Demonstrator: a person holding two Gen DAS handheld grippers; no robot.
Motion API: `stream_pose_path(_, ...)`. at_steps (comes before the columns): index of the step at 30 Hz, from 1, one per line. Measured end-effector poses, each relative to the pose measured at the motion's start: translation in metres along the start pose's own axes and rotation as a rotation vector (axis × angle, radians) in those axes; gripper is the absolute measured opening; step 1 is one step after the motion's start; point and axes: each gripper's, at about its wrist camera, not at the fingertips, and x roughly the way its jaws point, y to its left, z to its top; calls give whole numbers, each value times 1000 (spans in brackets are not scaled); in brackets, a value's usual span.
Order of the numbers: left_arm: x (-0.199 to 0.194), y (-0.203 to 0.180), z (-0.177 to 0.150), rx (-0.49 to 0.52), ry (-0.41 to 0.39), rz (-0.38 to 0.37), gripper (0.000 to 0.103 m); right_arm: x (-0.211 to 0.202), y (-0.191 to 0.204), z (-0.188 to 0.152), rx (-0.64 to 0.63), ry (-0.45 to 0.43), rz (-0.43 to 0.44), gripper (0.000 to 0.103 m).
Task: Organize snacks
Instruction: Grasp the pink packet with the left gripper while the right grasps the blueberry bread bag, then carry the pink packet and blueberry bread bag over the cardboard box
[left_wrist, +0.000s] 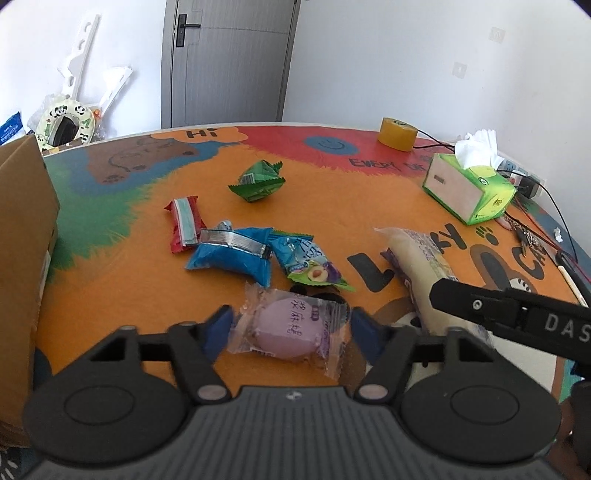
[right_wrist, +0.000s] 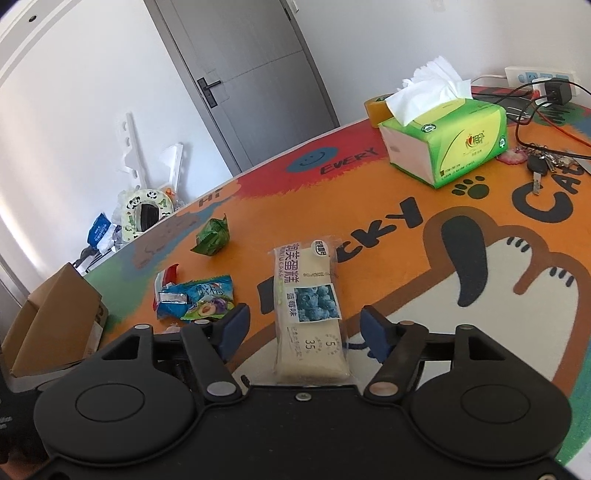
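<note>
1. We see our left gripper (left_wrist: 290, 326) low over the bench (left_wrist: 110, 280), which wears a bright orange cartoon-print cover.
2. Its jaws are spread, with a round purple cake in a clear wrapper (left_wrist: 291, 330) lying on the bench between them; the blue pads stand just beside the wrapper's edges, and we cannot tell whether they touch it.
3. Our right gripper (right_wrist: 304, 330) straddles a long pale blueberry cake in a clear packet (right_wrist: 308, 306), jaws released, pads apart from the packet's sides.
4. Beyond the purple cake lie a blue foil snack pack (left_wrist: 236, 254), a teal plum-print sachet (left_wrist: 310, 262) and a red wrapped bar (left_wrist: 184, 223), close together.
5. A green crumpled sweet packet (left_wrist: 258, 181) sits alone further back.
6. A brown cardboard box (left_wrist: 22, 240) stands at the left edge; a green tissue box (left_wrist: 469, 188) and a yellow tape roll (left_wrist: 397, 133) sit far right.
</note>
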Motion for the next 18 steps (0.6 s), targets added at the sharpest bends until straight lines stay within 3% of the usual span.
stream_pose_path(5,-4,6,1,-23,-10,-28,46,7,7,-1,-18,8,-4,69)
stream_pose_path(6,-6,7,1,-28,-18,-30,38,8,8,-2,-23,10,-5,69)
stream_pose_path(12,-11,14,1,-58,-6,-39,36,16,17,-6,-59,25,-30,70)
stream_pose_path(14,-13,16,0,-69,-2,-49,36,16,21,-8,-89,23,-51,62)
stream_pose_path(15,-15,16,0,-73,-3,-54,36,16,23,-9,-100,29,-60,47)
stream_pose_path(16,-17,17,0,-74,-7,-58,36,15,23,-9,-99,33,-58,39)
stream_pose_path(18,-23,17,1,-77,-23,-63,36,13,19,-8,-64,44,-31,36)
